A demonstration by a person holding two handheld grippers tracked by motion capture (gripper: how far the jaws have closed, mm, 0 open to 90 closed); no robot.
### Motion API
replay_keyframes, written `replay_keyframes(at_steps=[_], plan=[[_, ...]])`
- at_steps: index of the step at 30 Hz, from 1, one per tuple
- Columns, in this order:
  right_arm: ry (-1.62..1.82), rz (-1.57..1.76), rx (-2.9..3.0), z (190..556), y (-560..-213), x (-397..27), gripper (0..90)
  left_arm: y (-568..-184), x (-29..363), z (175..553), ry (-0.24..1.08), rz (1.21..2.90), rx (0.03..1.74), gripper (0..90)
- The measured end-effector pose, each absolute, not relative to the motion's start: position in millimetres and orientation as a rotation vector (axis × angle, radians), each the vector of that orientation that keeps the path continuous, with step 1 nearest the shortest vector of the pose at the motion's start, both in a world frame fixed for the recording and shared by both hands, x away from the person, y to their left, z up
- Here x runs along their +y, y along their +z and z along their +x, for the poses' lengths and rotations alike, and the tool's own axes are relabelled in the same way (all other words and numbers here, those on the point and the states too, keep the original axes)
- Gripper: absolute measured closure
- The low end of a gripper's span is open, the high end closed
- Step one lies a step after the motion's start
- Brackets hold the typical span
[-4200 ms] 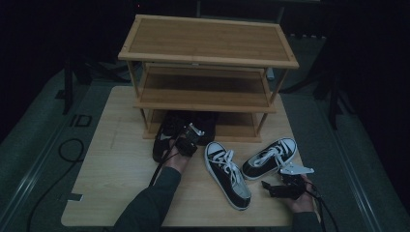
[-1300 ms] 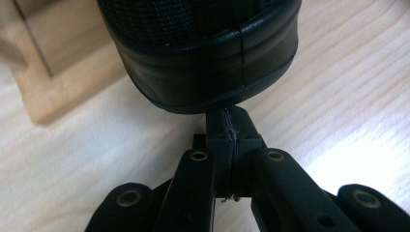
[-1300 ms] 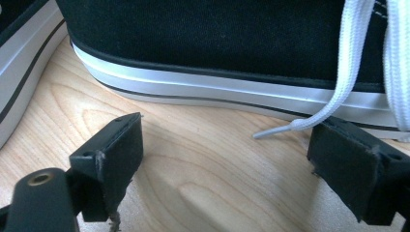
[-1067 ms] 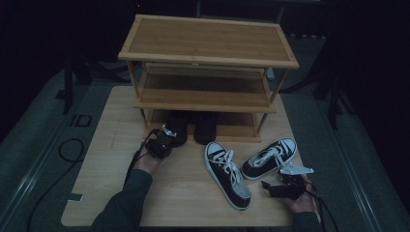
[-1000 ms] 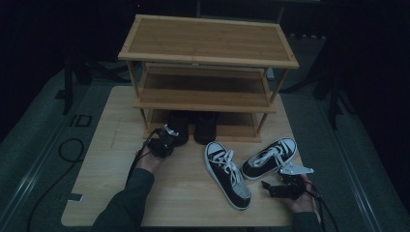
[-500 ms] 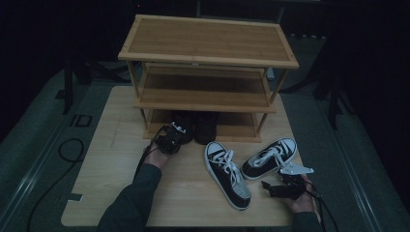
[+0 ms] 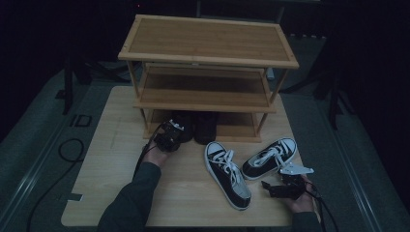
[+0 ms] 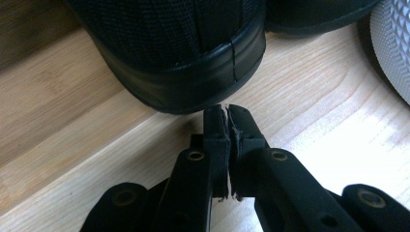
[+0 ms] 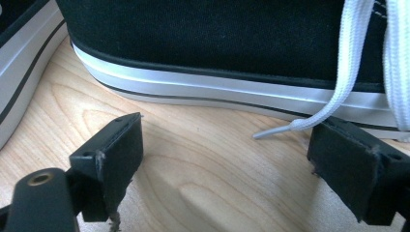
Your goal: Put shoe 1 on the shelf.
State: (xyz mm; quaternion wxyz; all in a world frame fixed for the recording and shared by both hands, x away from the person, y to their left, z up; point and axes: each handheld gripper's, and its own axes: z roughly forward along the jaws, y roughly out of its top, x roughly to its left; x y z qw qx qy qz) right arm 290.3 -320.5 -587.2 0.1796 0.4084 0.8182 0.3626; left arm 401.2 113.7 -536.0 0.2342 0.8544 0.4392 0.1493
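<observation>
Black shoe (image 7: 183, 126): stood on the rack's (image 7: 208, 34) bottom shelf, left of its twin (image 7: 207, 126); long axis run front to back, heel turned toward the person. Left gripper (image 8: 226, 112): jaws pressed together, nothing between, tips set at the heel. Right gripper (image 7: 270, 187): jaws held wide apart beside the laced sneaker (image 7: 269, 157).

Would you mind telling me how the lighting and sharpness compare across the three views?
High view: dim and underexposed, the black shoes under the rack nearly lost in shadow. Left gripper view: bright, with glare on the table at right and the shut left gripper sharp. Right gripper view: evenly lit, the sneaker slightly soft.
</observation>
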Motion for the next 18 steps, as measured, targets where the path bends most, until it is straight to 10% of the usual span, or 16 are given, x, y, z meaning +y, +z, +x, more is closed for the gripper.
replay_keyframes(at_steps=[18], plan=[[1.017,1.153,2.310,289.9,-587.3,-319.6,12.4,-539.4,137.9,386.8,0.409,2.300,1.215,79.4]])
